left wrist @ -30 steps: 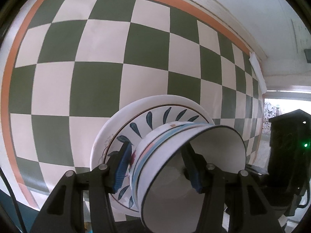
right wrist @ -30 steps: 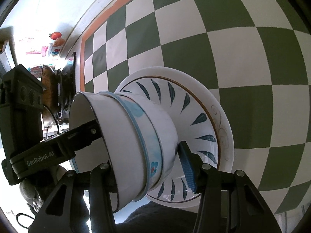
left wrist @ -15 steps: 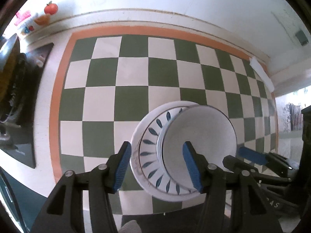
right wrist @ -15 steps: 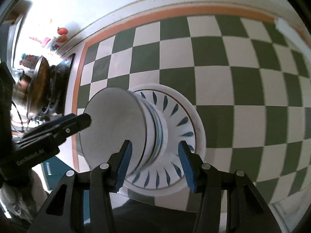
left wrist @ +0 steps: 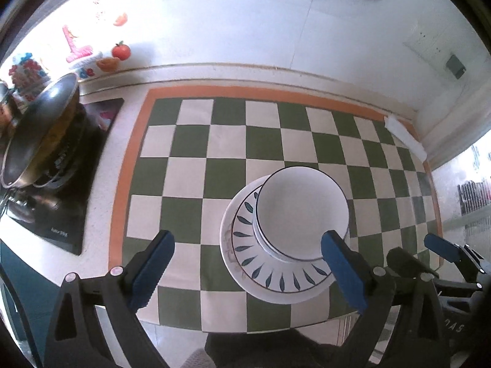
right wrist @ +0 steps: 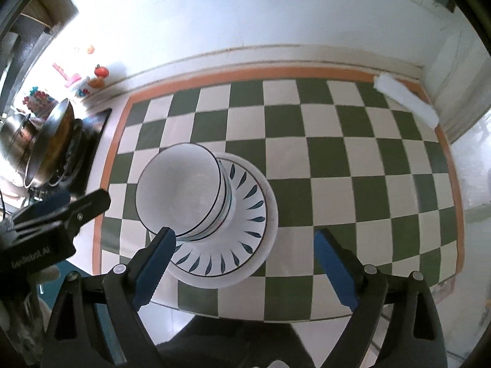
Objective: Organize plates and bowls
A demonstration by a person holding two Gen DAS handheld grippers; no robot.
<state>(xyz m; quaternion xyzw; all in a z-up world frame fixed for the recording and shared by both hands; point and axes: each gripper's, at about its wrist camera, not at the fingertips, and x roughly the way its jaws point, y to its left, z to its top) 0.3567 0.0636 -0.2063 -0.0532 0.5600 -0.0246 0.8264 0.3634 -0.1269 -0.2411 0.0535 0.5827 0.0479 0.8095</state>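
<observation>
A stack of white bowls (left wrist: 302, 214) with dark rims stands nested on a white plate (left wrist: 245, 245) with dark leaf marks, on the green-and-white checked mat (left wrist: 190, 178). The stack also shows in the right wrist view, bowls (right wrist: 179, 191) on plate (right wrist: 248, 211). My left gripper (left wrist: 245, 271) is open and empty, raised above and in front of the stack. My right gripper (right wrist: 245, 268) is open and empty, also raised in front of it. The right gripper's fingers (left wrist: 442, 247) show at the right in the left wrist view; the left gripper's fingers (right wrist: 53, 204) show at the left in the right wrist view.
A stove (left wrist: 46, 208) with a metal pan (left wrist: 36, 128) sits left of the mat. A white rolled cloth (left wrist: 405, 136) lies at the mat's far right corner. Small colourful items (left wrist: 121, 50) stand along the back wall. The counter's front edge runs just below the mat.
Both grippers have opened wide, let go of the bowls and plate, and pulled up and back. The stack now stands alone on the mat.
</observation>
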